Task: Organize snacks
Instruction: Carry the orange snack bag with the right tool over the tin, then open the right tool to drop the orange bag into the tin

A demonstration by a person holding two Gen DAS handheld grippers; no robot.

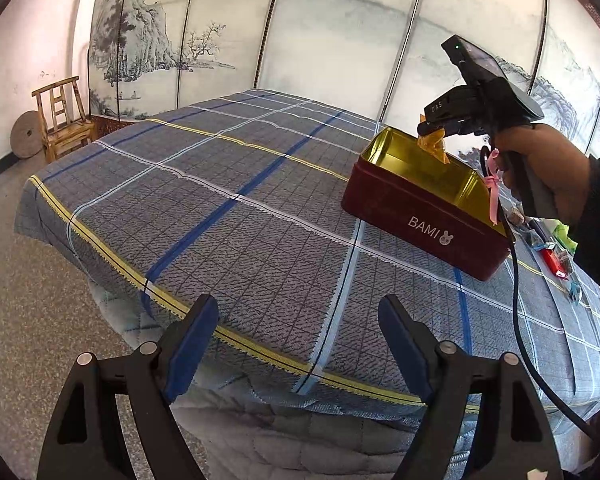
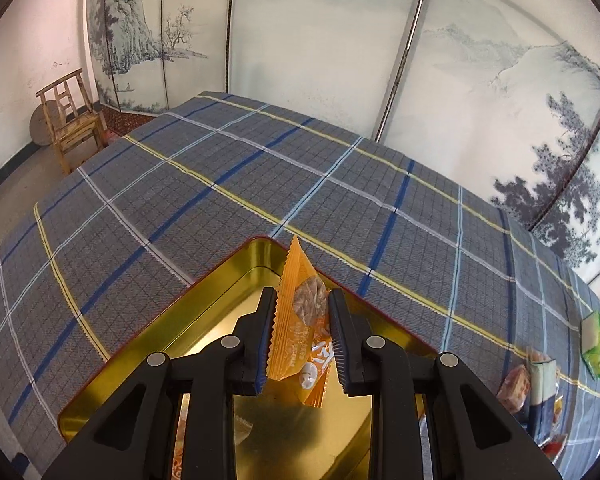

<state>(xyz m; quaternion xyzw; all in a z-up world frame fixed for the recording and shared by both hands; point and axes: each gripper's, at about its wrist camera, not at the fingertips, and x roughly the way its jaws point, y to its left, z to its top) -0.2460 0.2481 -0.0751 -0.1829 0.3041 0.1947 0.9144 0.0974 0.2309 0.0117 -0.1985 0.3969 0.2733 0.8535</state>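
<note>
Tin (image 1: 424, 216): reads "BAMI", right of frame.
Your right gripper (image 2: 302, 320): angled down over tin, clenched on orange snack packet (image 2: 300, 312).
Your left gripper (image 1: 298, 344): jaws released.

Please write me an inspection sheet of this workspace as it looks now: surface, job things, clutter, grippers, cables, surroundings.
Surface: checked bedcover, flat.
Job's things: open red tin, gold inside; orange snack packet above it; loose snacks lying to the tin's right.
Clutter: nothing seen.
Grippers: right gripper shut on the packet; left gripper open, holding nothing.
Cables: black cable hanging from the right gripper.
Surroundings: wooden chair, painted screen.
</note>
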